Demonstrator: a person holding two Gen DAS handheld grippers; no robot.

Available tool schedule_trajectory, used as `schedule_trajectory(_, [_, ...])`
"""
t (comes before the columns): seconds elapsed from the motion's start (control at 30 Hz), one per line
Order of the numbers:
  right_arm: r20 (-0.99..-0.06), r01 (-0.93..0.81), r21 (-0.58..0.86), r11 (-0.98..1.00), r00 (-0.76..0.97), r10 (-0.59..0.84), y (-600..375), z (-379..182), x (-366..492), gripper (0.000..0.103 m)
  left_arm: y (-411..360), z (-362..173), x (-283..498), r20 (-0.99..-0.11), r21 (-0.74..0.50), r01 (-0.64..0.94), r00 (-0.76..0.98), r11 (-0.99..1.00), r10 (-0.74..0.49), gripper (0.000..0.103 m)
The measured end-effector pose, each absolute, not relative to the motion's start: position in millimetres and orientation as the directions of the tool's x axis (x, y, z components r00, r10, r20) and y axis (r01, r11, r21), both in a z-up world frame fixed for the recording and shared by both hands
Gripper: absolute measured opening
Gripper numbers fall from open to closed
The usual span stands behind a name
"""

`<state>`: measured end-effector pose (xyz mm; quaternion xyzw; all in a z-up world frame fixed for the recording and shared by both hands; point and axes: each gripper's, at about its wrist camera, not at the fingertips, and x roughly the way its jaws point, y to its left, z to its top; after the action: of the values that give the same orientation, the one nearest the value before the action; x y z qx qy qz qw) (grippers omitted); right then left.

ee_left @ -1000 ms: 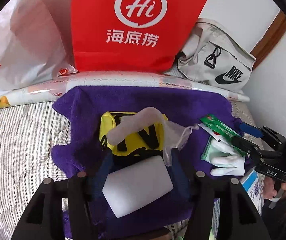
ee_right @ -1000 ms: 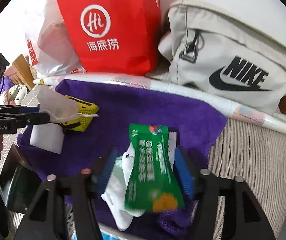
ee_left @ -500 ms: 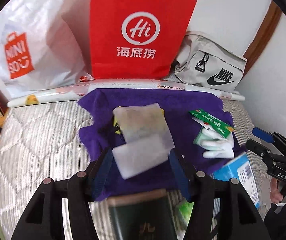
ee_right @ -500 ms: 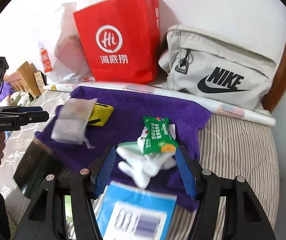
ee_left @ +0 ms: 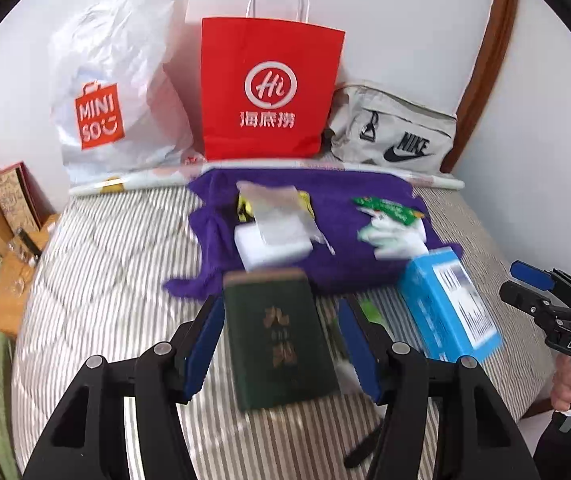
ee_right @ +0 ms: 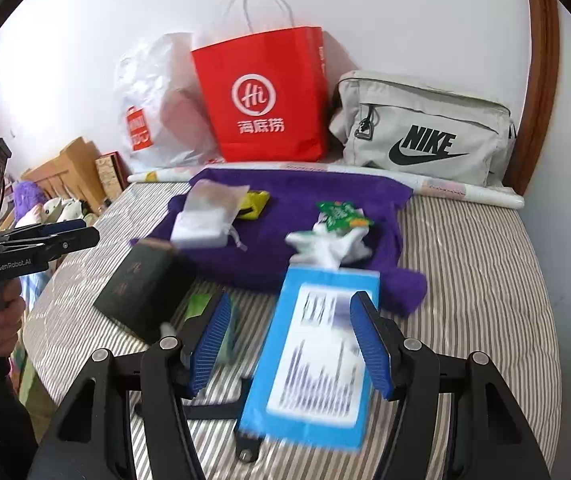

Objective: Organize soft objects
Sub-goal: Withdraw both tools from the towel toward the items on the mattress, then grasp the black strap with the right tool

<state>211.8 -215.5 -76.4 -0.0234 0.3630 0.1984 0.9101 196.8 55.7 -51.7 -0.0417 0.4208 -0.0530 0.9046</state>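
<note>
Soft stuff sits on the purple towel (ee_left: 317, 208) spread at the far end of the bed (ee_left: 97, 264), toward the wall. Left half of the towel: a white sponge block (ee_left: 273, 246) with a clear drawstring pouch (ee_left: 275, 208) lying over it, a yellow pouch (ee_right: 255, 202) tucked behind. Right half: a white glove (ee_right: 325, 248) with a green snack packet (ee_right: 339, 214) on top.

Handling, by my guess: all light and squashy. The sponge will compress, so pinch it across the short sides. The clear pouch looks slick and floppy; take it at the gathered neck. The glove is limp; grab the palm bunch, not a finger. The packet crinkles and could slide off.

Your left gripper (ee_left: 281, 344) is half open and holds nothing; a dark green booklet (ee_left: 279, 336) lies on the bed between its fingers in view, apparently untouched. The sponge pile is well beyond the tips. Your right gripper (ee_right: 289, 344) is also half open and empty, over a blue box (ee_right: 317, 344) at the near edge of the towel; the glove is just past the box.

Along the far edge by the wall: a white plastic bag (ee_left: 117, 88), a red paper bag (ee_left: 269, 88) and a beige Nike bag (ee_right: 425, 132).
</note>
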Motion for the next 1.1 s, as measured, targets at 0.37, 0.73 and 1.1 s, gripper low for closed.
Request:
schedule_trajectory(0.37, [-0.674,-0.417,0.111,0.902,0.636,0.377,-211,-110,139,0.062,49,-82,135,-0.758,-0.151,0.079,0.63,0.985,-0.167,0.057])
schedule_trajectory(0.73, [-0.749,-0.418,0.051,0.907,0.585,0.311,-189,-175,136,0.049,53,-116,114,-0.777,-0.164,0.102,0.6,0.981,-0.192,0.057])
schedule_trajectory(1.1, [-0.765,-0.382,0.01,0.924,0.592,0.253,-175,-200,152,0.035,58,-137,122,-0.793,-0.175,0.112,0.573,0.978,-0.208,0.057])
